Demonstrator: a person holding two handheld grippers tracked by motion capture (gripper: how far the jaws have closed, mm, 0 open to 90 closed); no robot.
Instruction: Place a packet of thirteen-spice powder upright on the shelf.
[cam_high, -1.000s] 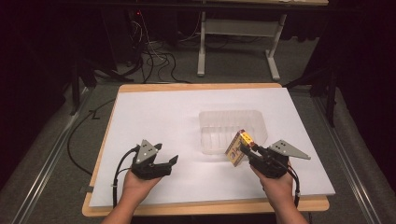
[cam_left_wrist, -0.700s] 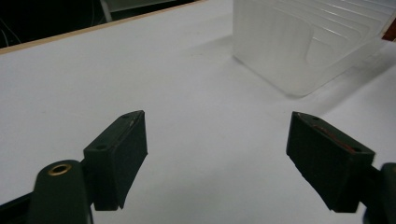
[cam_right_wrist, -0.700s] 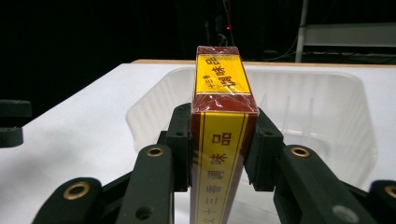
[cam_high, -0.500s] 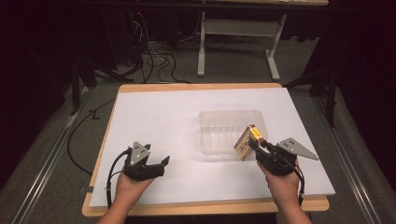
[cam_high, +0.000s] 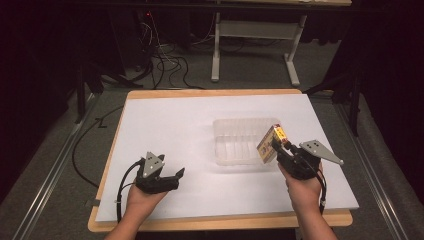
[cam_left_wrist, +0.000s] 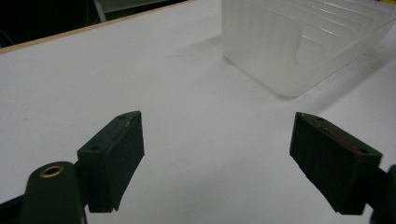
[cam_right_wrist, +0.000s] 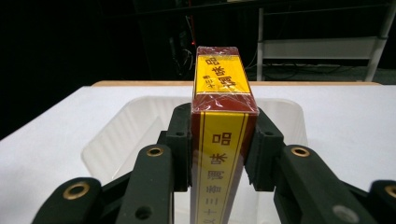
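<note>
The right hand-held gripper (cam_high: 280, 148) is clamped on a red-and-yellow box (cam_high: 270, 142). In the right gripper view the two black jaws press against the box's (cam_right_wrist: 223, 135) opposite long sides, with the box standing on end between them and its top end projecting beyond the jaw tips. In the high view the box is tilted and sits above the right-hand rim of a clear plastic tray (cam_high: 239, 141); whether it touches the rim cannot be determined.

The tray rests on the white tabletop (cam_high: 175, 125), right of centre. In the right gripper view the tray (cam_right_wrist: 130, 126) lies directly behind the box, with its ribbed floor bare.

The left hand-held gripper (cam_high: 172, 179) is low over the near left part of the tabletop, well apart from the tray. In the left gripper view its jaws stand wide apart with nothing between them, and a corner of the tray (cam_left_wrist: 299, 46) appears at upper right.

Open surface lies left of the tray as far as the left edge, and also between the tray and the far edge. A narrower strip of tabletop remains between the tray and the right edge. The right hand (cam_high: 305, 187) is near the front right edge, and the left hand (cam_high: 142, 200) is near the front edge.
</note>
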